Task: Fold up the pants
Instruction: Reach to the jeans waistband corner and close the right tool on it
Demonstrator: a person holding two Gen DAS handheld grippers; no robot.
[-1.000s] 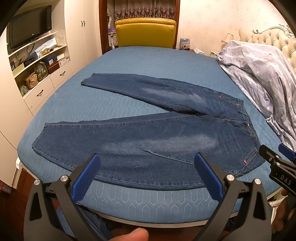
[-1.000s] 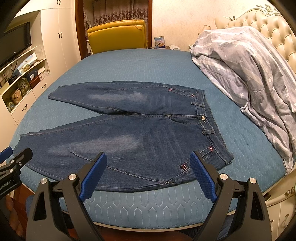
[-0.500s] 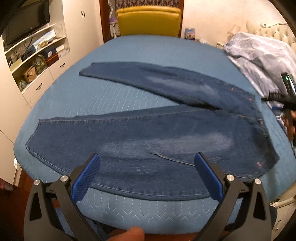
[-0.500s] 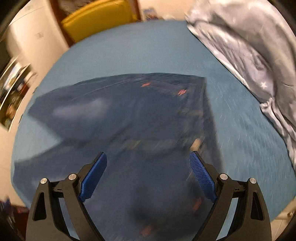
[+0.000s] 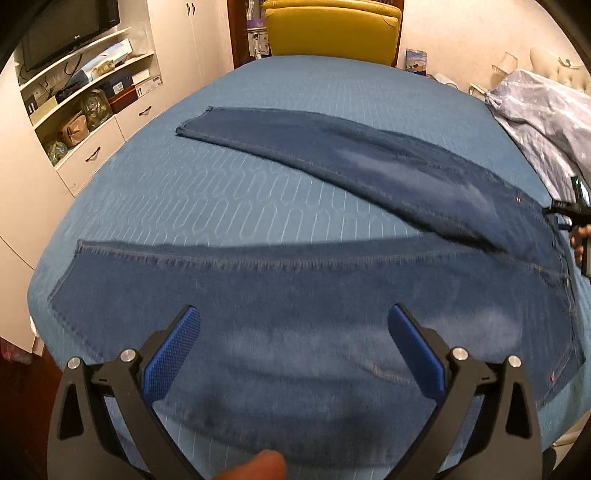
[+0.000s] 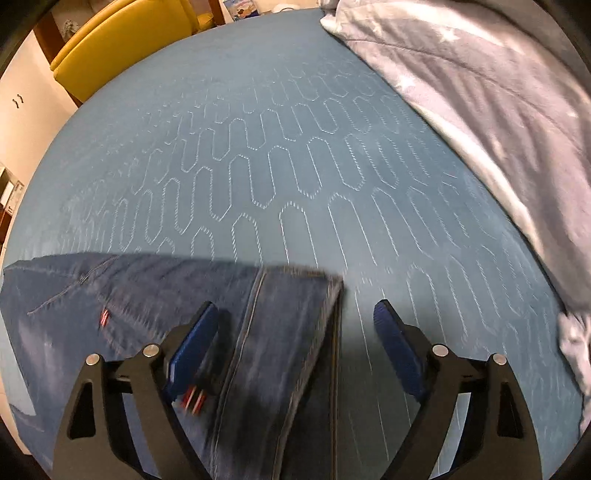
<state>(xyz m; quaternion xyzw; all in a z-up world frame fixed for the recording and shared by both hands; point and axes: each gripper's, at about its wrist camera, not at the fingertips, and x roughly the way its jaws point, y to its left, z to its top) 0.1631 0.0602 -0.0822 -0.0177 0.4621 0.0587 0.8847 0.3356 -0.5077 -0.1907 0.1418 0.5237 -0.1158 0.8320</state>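
Observation:
Dark blue jeans lie flat on the blue bed, legs spread to the left, waist at the right. My left gripper hovers open over the near leg, nothing between its pads. In the right wrist view the far corner of the waistband lies under my right gripper. Its jaws are closing but still stand wide, the left pad over the denim, the right pad over bare bedspread, neither pressing on the cloth. The right gripper's tip also shows at the waist in the left wrist view.
A grey star-print duvet is heaped along the bed's right side, close to the waistband. A yellow chair stands beyond the bed's far edge. White shelves and drawers line the left wall. A fingertip shows at the bottom.
My right gripper has swept from the bed's near edge across the jeans down to the far waistband corner. My left gripper has moved forward and lower over the near leg.

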